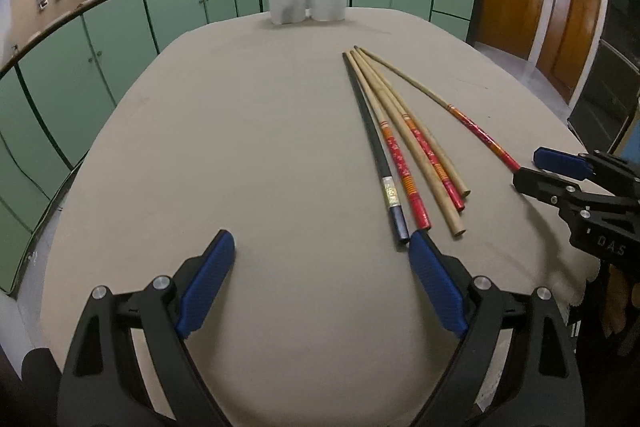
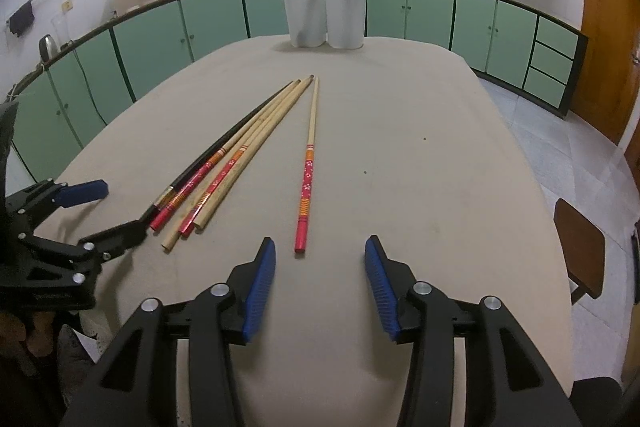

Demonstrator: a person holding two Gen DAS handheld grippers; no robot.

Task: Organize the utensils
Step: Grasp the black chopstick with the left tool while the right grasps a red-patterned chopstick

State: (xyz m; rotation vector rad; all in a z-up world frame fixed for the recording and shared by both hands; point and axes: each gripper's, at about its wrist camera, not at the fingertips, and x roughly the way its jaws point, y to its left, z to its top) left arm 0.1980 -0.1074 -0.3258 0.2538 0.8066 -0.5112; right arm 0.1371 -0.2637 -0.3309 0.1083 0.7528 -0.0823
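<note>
1. Beige cloth covers the surface; the chopsticks lie on it toward your right side.
2. Four chopsticks lie bunched, tips close together at the far end, butts fanned toward you: one black chopstick, two red-handled, two plain wood as far as you can count them.
3. One more, the lone chopstick, lies apart to the right of the bunch, red butt toward you.
4. Your left claw stands wide open, nothing between its blue pads. Its right pad sits just beside the butt of the black chopstick; contact cannot be told.
5. Your right claw is partly open and empty. The lone chopstick's butt lies just ahead of the gap, nearer the left pad, not between the pads.
6. In the left wrist view, the right claw's near finger looks to meet that butt end; touching or not is unclear.
7. Two white holders stand side by side at the far edge of the surface, each with utensils upright in it, including a red chopstick in the left and a black one in the right.
8. Green cabinets run behind.
</note>
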